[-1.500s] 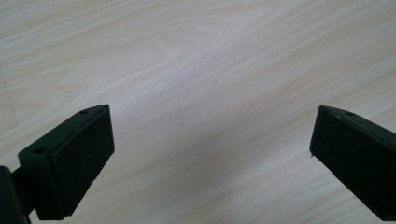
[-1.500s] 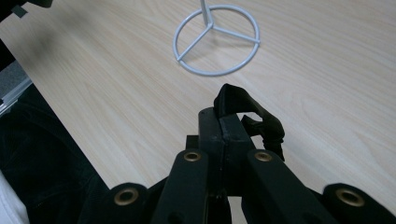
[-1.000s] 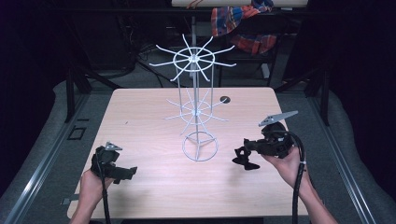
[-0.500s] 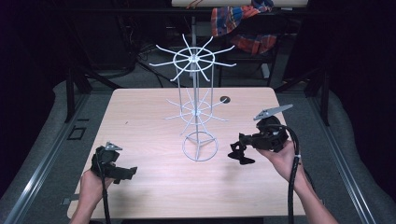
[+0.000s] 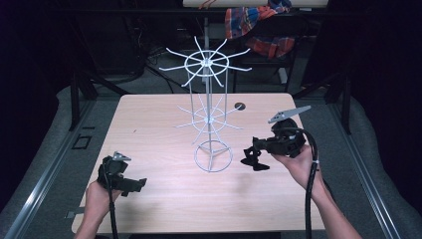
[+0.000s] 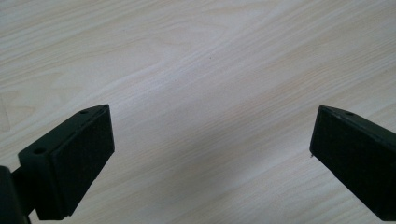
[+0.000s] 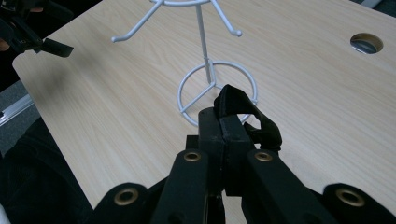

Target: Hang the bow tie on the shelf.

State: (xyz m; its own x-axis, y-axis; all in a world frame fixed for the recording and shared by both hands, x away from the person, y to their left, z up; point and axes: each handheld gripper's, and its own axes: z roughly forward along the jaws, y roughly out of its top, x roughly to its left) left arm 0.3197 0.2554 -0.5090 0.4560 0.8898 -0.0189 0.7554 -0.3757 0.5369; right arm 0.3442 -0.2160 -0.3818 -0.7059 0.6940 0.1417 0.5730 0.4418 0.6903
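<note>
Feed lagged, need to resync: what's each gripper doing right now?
Left gripper: open, nothing between its fingers, over the table.
Right gripper: closed on a black strap loop.

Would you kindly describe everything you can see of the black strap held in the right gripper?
The black strap looks like a soft, matte band of fabric or elastic, folded into a loop. The right gripper has its jaws shut on one end, so the loop stands up beyond the tips, with a second fold drooping to the side. It hangs just above the table, near the white wire rack and its ring base, apparently not touching it.
</note>
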